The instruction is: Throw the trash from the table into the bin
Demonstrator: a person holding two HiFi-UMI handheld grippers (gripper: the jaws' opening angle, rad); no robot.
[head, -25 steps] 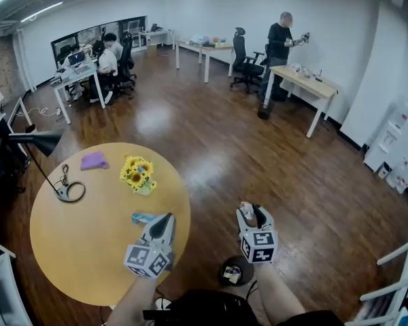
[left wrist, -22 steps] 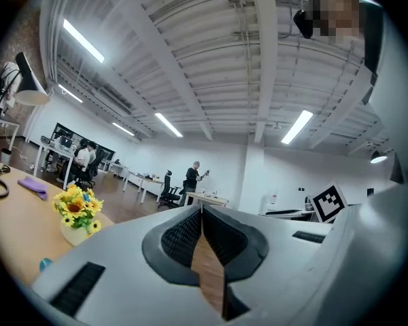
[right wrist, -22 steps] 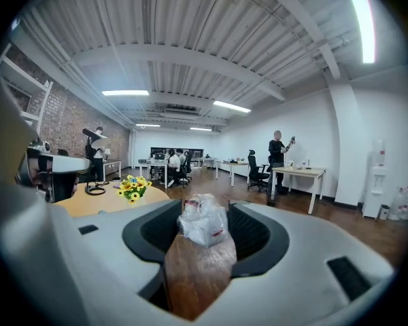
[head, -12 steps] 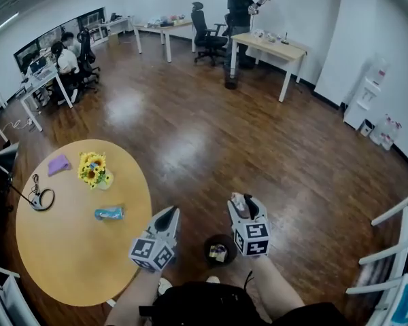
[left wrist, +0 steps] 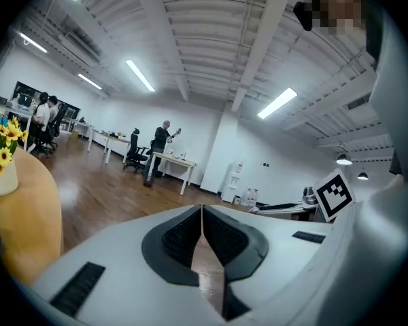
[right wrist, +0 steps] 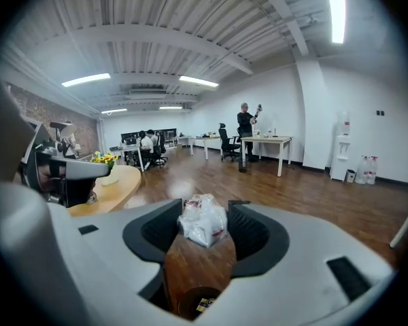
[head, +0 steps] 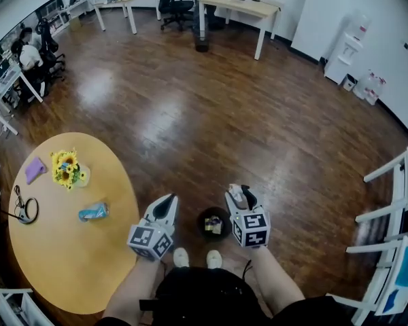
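Surface point(head: 61, 257) shows pale yellow-tan, sunflowers point(head: 64, 167) bright yellow, cloth point(head: 35, 169) purple, wrapper point(head: 94, 212) teal. Floor point(head: 224, 114) is glossy dark brown, bin point(head: 201, 226) black, crumpled trash point(right wrist: 202, 221) white with red.

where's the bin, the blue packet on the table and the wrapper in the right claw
bin point(head: 202, 218), head view, its black rim
blue packet point(head: 94, 212), head view, its middle
wrapper point(right wrist: 202, 221), right gripper view, its crumpled middle
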